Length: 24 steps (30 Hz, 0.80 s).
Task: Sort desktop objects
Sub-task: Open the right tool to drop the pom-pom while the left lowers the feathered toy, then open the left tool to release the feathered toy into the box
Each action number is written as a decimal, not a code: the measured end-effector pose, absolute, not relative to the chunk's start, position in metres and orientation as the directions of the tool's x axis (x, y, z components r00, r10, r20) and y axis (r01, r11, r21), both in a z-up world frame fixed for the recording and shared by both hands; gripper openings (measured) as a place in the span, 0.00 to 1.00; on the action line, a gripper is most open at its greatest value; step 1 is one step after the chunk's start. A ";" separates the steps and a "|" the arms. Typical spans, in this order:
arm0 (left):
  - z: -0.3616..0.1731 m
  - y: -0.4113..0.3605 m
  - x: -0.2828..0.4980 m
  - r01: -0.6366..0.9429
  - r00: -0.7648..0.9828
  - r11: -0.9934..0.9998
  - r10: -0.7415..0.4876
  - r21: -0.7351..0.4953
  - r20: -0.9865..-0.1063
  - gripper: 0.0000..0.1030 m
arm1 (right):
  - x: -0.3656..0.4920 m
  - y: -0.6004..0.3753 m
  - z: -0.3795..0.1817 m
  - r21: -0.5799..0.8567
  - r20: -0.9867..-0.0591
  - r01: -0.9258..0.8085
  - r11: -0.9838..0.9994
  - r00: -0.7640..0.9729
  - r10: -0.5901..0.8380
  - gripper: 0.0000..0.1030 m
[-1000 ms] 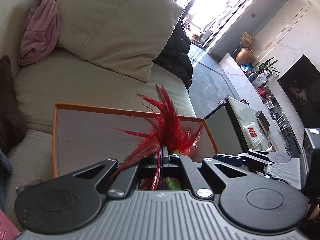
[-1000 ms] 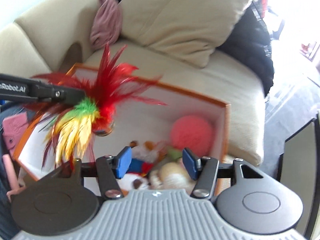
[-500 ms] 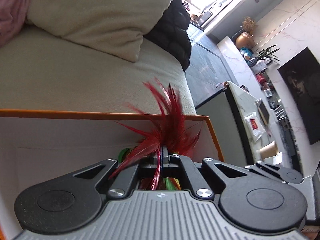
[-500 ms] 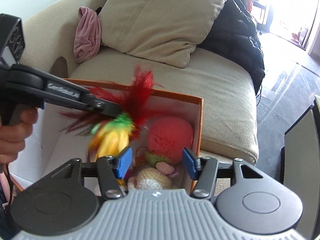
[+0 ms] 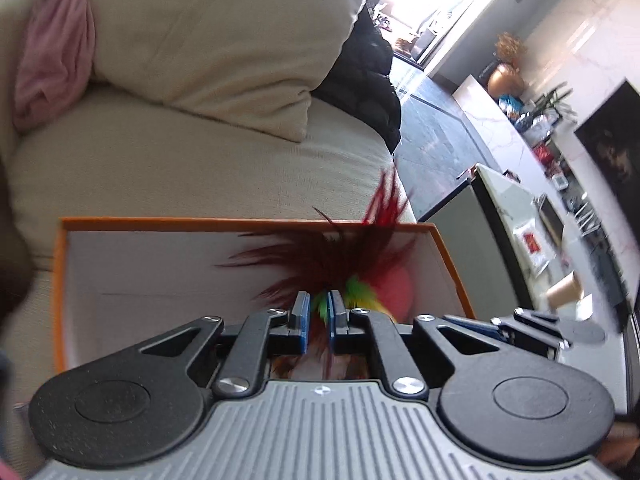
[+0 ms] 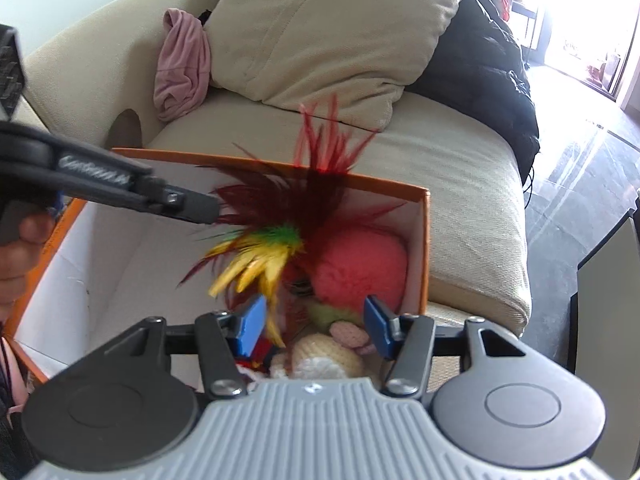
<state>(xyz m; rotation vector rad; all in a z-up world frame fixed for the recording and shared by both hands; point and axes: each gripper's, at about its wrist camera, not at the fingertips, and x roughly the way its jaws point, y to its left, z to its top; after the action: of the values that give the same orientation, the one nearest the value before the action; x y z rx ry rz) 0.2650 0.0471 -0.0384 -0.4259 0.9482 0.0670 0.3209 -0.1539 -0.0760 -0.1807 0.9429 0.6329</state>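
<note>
A feather toy (image 6: 280, 216) with red, green and yellow plumes hangs over the orange-rimmed white box (image 6: 425, 240), just past the tip of my left gripper (image 6: 212, 210). In the left wrist view my left gripper (image 5: 318, 314) has its jaws slightly parted, and the feathers (image 5: 340, 256) lie ahead of the blue pads. My right gripper (image 6: 314, 322) is open and empty above the box's near end. A pink plush ball (image 6: 360, 264) and several small plush toys (image 6: 328, 354) lie in the box.
The box (image 5: 64, 264) sits on a beige sofa (image 6: 440, 168) with a large cushion (image 6: 340, 28), a pink cloth (image 6: 182, 64) and a black jacket (image 6: 480, 60). A white-topped table (image 5: 520, 216) stands to the right.
My left gripper's jaws have parted and the feather toy has slipped forward out of them, down toward the pink ball. The right gripper stayed open above the box.
</note>
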 end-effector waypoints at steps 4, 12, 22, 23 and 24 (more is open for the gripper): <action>-0.009 0.038 0.227 -0.213 0.608 0.941 -0.083 -0.264 -0.790 0.08 | 0.298 -0.154 -0.069 0.127 -0.750 -0.587 0.799 0.470 0.465 0.41; 0.019 0.038 0.129 -0.277 0.572 0.957 0.093 -0.085 -0.815 0.09 | 0.228 -0.143 -0.052 0.191 -0.677 -0.646 0.739 0.458 0.576 0.37; -0.008 0.058 0.032 -0.490 0.445 0.869 0.191 -0.060 -0.875 0.17 | 0.141 -0.090 -0.073 0.292 -0.695 -0.778 0.556 0.227 0.683 0.42; -0.012 0.060 0.026 -0.511 0.431 0.858 0.200 -0.056 -0.880 0.17 | 0.135 -0.085 -0.077 0.292 -0.706 -0.788 0.541 0.204 0.678 0.42; -0.016 0.062 0.021 -0.524 0.420 0.850 0.208 -0.049 -0.884 0.17 | 0.129 -0.078 -0.081 0.294 -0.715 -0.798 0.526 0.181 0.675 0.42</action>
<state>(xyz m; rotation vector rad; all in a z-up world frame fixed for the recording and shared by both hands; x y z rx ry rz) 0.0208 0.0616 -0.0159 -0.3420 1.0430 0.4700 0.1293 -0.0785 -0.0810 -0.1592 0.9159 1.0459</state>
